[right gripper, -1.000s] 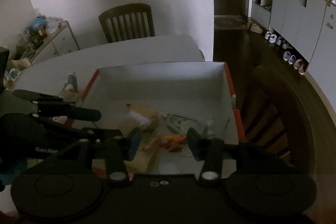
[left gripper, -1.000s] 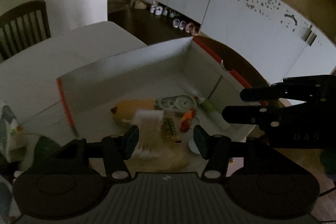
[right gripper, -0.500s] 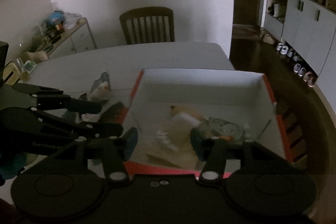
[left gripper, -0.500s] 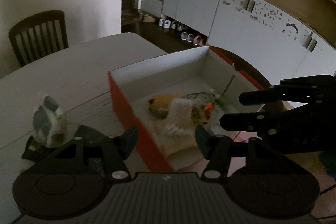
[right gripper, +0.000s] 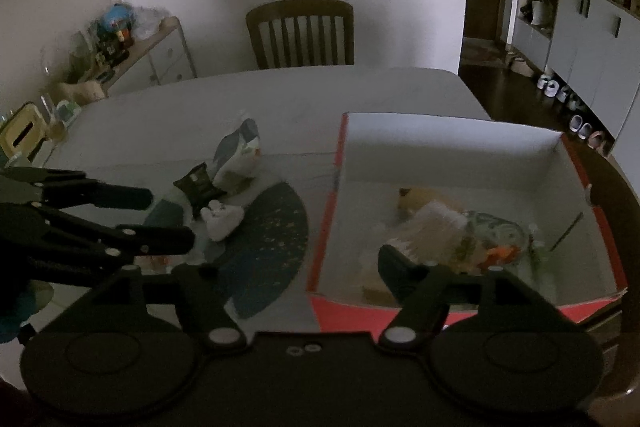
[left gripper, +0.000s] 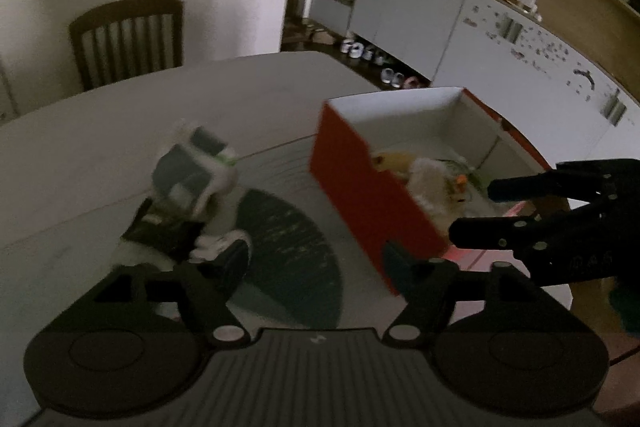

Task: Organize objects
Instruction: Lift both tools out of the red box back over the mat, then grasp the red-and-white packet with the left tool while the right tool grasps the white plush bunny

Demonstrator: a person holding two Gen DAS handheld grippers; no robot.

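Both grippers moved left, away from the box.

The left gripper (left gripper: 316, 259) now hangs over the dark fan-shaped mat (left gripper: 292, 251), jaws just spread, nothing between. The right gripper (right gripper: 296, 263) also opened, empty. Toys stay inside the red box (right gripper: 452, 311).

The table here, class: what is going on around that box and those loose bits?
A person holds two grippers over the table. Both the left gripper and right gripper are empty, their jaws having just been opening. The red box already holds several small items; a pile of packets waits beside it by a dark mat.
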